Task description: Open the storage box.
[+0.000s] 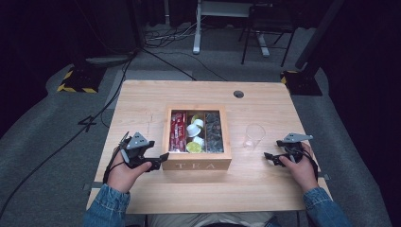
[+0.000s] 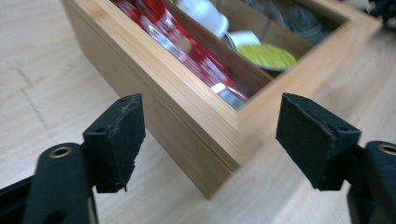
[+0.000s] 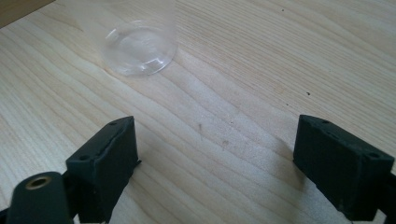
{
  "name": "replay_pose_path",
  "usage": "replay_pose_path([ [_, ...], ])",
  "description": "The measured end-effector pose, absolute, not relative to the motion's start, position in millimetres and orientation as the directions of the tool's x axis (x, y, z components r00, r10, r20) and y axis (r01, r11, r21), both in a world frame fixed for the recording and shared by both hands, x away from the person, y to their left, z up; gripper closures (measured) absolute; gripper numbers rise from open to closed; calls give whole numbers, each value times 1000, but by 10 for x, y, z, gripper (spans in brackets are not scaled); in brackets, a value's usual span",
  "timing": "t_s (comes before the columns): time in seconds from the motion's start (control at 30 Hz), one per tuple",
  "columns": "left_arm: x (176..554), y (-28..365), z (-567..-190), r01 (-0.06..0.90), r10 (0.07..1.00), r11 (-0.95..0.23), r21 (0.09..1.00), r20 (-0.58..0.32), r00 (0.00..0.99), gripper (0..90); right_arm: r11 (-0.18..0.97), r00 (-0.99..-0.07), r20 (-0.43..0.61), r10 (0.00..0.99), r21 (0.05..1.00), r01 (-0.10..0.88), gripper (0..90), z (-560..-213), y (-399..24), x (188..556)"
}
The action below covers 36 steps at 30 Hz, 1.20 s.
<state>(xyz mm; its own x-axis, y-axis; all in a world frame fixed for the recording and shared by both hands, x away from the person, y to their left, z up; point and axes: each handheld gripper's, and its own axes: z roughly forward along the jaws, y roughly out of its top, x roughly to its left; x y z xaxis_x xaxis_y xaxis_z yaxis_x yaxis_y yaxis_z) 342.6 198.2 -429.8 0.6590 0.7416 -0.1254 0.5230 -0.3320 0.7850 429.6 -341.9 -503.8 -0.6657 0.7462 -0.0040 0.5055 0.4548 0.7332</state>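
Box corner [image 2: 233, 140] sits between open left hand-held gripper [image 2: 210, 140] jaws.

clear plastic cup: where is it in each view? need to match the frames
High view: the clear plastic cup stands on the table right of centre, between the wooden tea box and the right tool.
Left gripper view: not in it.
Right gripper view: its base is at top, left of centre, beyond the open jaws.
Shared landmark: the light wooden tabletop, seen in all three.
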Motion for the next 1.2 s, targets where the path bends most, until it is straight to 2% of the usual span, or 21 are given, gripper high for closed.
replay_pose_path([
  [0.17, 3376, 1883, -4380, 528, 717, -368, 766, -128, 685, 202, 455, -666, -4, 746, 734, 505, 136, -5038, -3419, 4297],
  [0.4, 3387, 1872, -4514, 555, 736, -409, 725, -98, 670, 222, 455, -666, -4, 746, 733, 505, 136, -5038, -3419, 4298],
  [0.53, 3388, 1876, -4528, 549, 733, -413, 727, -93, 674, 351, 454, -666, -3, 746, 734, 505, 136, -5038, -3419, 4299],
  [0.8, 3385, 1909, -4483, 557, 720, -419, 717, -111, 685, 471, 456, -667, -4, 745, 733, 505, 135, -5038, -3418, 4295],
  [1.2, 3375, 1943, -4422, 544, 708, -440, 715, -96, 699, 543, 456, -667, -4, 745, 733, 504, 137, -5038, -3418, 4295],
])
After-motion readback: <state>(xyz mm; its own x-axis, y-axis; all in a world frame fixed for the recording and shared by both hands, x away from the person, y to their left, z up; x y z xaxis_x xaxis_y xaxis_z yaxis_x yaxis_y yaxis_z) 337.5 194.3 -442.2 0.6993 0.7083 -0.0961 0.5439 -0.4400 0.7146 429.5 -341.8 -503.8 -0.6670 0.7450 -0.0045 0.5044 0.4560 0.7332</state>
